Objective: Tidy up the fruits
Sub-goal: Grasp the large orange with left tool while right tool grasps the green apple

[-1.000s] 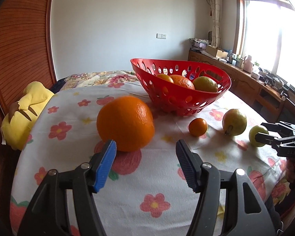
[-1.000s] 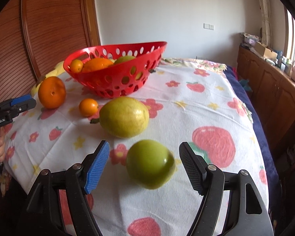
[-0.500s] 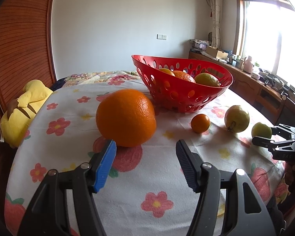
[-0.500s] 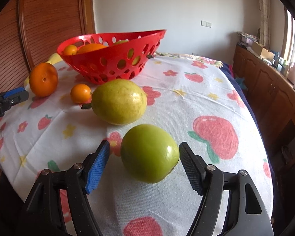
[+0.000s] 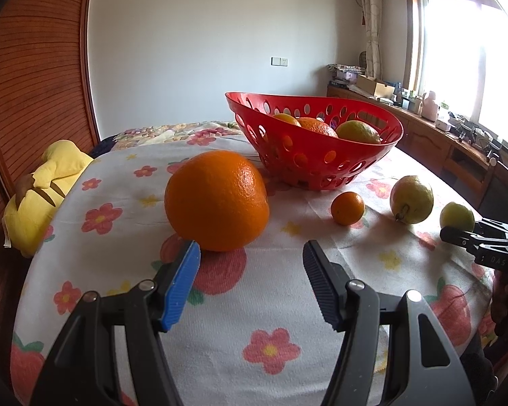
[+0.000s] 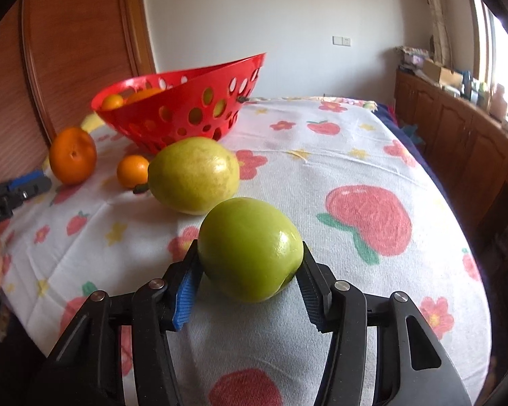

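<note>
The right tongs (image 6: 250, 291) clamp a green apple (image 6: 250, 248) low on both sides, with the fruit resting on the flowered cloth (image 6: 321, 176) just beside a yellow pear (image 6: 193, 176). A good lift goes straight up before swinging toward the red basket (image 6: 186, 115), so the pear isn't nudged. The left tongs (image 5: 250, 277) stand apart just short of a big orange (image 5: 216, 199); they should slide further in, centred on its widest part, before closing.

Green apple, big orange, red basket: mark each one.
green apple (image 6: 250, 247), right wrist view, middle of its skin.
big orange (image 5: 216, 199), left wrist view, front face.
red basket (image 5: 308, 162), left wrist view, perforated front wall.
</note>
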The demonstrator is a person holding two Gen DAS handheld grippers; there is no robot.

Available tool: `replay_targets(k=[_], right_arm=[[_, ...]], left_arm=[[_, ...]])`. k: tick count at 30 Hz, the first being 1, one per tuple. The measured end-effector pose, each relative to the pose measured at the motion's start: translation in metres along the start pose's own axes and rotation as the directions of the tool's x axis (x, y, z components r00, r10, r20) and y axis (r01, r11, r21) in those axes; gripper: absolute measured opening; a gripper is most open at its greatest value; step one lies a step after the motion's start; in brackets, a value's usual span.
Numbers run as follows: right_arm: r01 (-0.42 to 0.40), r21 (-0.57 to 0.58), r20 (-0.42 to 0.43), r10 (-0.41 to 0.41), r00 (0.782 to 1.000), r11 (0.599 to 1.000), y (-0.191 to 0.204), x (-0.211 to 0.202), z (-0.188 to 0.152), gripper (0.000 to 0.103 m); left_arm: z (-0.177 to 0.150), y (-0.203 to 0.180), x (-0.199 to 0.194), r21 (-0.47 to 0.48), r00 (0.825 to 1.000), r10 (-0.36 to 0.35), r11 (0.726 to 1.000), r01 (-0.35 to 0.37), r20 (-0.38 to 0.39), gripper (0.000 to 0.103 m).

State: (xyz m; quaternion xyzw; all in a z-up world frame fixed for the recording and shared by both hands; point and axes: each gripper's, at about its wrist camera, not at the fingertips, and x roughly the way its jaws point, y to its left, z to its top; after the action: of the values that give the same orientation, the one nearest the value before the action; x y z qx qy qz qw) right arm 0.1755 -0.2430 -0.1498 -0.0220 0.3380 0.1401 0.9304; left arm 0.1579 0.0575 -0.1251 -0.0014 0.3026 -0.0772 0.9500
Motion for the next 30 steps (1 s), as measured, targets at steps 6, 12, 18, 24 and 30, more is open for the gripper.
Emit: replay_targets(k=[6,12,18,24,30], right_arm=[[0.019,-0.043,0.04,-0.017,0.999,0.999,0.008,-0.004,-0.001,0.054],[0.018,-0.044,0.043,-0.017,0.999,0.999,0.008,-0.002,-0.001,0.054],[0.021,-0.054,0.042,-0.018,0.999,0.998,0.009,-0.002,-0.002,0.054],[0.028,-0.079,0.041,-0.025,0.999,0.997,0.012,-0.003,-0.003,0.054],[0.026,-0.088,0.04,-0.022,0.999,0.996,0.013,-0.003,-0.003,0.054]], left_arm=[[0.008,0.004,0.002,-0.013,1.0,0.006,1.0,-0.006,-0.009,0.064],[0.033,0.013,-0.001,-0.011,0.998,0.046,0.999,-0.046,0.04,0.068],[0.051,0.023,0.013,-0.02,0.998,0.052,0.998,-0.052,0.029,0.07],[0.055,0.026,0.036,-0.032,0.999,0.034,0.999,-0.036,-0.038,0.071],[0.058,0.028,0.049,-0.016,0.996,0.057,0.998,-0.059,-0.065,0.078]])
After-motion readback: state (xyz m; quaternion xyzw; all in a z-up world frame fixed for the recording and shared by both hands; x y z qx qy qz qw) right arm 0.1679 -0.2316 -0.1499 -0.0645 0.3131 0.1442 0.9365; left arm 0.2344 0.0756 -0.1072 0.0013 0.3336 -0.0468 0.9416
